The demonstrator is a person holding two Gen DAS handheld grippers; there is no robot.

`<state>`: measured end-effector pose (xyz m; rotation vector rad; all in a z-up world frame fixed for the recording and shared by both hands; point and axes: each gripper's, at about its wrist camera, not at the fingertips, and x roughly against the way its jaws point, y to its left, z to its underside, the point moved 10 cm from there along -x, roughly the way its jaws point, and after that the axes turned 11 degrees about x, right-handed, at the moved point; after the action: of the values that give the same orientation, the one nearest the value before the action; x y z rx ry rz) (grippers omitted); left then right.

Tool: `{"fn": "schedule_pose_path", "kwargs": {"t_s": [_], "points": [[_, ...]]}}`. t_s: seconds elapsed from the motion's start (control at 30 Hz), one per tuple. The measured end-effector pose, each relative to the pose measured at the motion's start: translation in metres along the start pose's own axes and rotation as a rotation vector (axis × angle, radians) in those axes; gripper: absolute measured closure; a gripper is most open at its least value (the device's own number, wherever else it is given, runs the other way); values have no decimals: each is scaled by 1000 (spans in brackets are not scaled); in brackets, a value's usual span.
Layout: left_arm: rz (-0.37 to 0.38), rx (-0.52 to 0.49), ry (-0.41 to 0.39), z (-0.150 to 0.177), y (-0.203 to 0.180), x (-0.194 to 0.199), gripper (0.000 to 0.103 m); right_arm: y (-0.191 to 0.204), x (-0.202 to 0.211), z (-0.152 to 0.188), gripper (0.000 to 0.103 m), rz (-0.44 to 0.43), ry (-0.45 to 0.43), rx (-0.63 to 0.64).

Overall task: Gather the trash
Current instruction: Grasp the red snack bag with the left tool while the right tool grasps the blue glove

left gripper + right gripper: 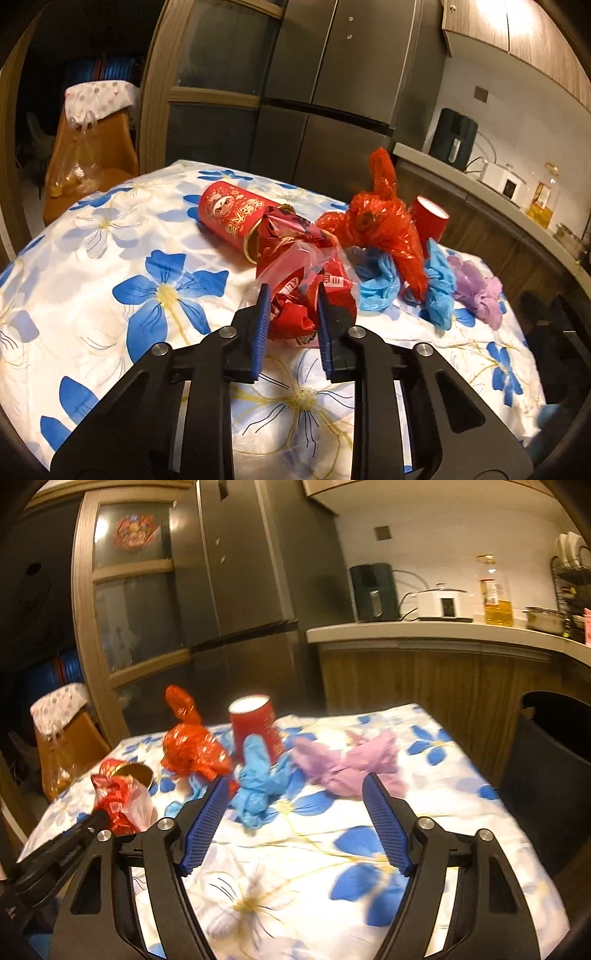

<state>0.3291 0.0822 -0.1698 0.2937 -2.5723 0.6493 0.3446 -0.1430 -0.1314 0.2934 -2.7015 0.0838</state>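
My left gripper (293, 291) is shut on a crumpled red snack wrapper (295, 273) with clear film, lying on the flowered tablecloth (110, 258). Just behind the wrapper a red printed can (231, 216) lies on its side. To the right are an orange-red plastic bag (384, 218), an upside-down red paper cup (430, 218), blue gloves (380, 284) and purple crumpled plastic (476, 286). My right gripper (295, 779) stands open above the cloth with nothing between its pads. Just beyond its tips lie the blue gloves (258, 779) and the purple plastic (343, 764).
A black bin (550, 760) stands off the table's right edge. A grey fridge (236, 590) and a wooden counter (424, 631) with appliances are behind the table. At the far left, an orange chair (92, 155) carries a plastic bag.
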Motion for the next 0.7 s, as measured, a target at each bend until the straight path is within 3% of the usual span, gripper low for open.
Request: {"fn": "schedule_pose_path", "kwargs": {"t_s": [0.13,0.4,0.7], "points": [[58,13,-23,-5,-3,17,86,11,-26,4,41,-24,53,-9],[98,4,-106,-23,-3,57,87,27,-61,15,57,-50,150,-19],[104,17,-122,-34,1,65,86,38,-78,28,87,-78,231,2]]}}
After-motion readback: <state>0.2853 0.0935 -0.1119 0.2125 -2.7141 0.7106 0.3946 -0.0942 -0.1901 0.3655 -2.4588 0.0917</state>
